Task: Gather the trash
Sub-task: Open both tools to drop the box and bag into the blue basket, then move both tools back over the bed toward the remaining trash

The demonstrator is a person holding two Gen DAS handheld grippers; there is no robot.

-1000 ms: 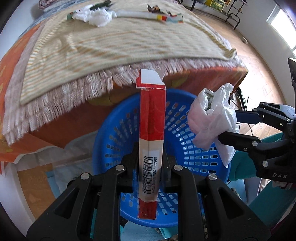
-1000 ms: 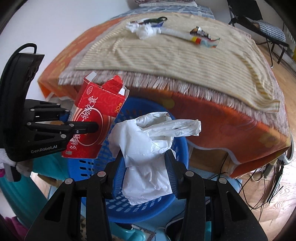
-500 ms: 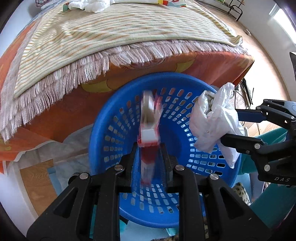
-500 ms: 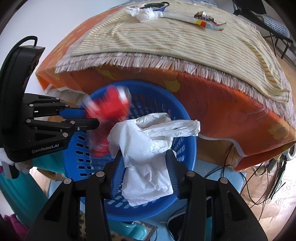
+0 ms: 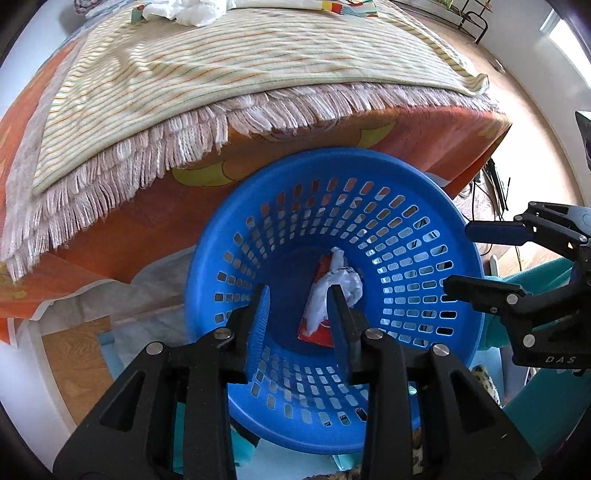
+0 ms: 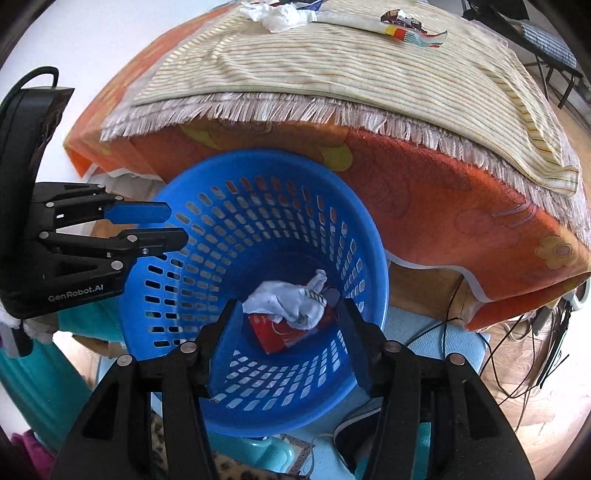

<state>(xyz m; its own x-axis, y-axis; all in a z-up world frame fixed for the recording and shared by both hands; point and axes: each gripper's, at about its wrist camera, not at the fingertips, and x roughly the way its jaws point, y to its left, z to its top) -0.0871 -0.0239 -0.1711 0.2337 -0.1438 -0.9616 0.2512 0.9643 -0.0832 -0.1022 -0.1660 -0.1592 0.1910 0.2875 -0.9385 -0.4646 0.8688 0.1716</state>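
Red carton [image 6: 280, 334] and white bag [image 6: 291, 301] lie in the blue basket [image 6: 373, 236]; both grippers [image 5: 297, 308] [image 6: 288, 325] gape empty. Beyond the basket, crumpled tissue [image 6: 277, 14] and wrapper [image 6: 413, 27] remain.

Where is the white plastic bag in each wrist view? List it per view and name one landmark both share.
Left wrist view: the white plastic bag lies at the basket bottom, on the red carton, just above the right finger of that view's tongs.
Right wrist view: the bag is at the basket bottom, centre, over the carton.
Shared landmark: the blue basket.
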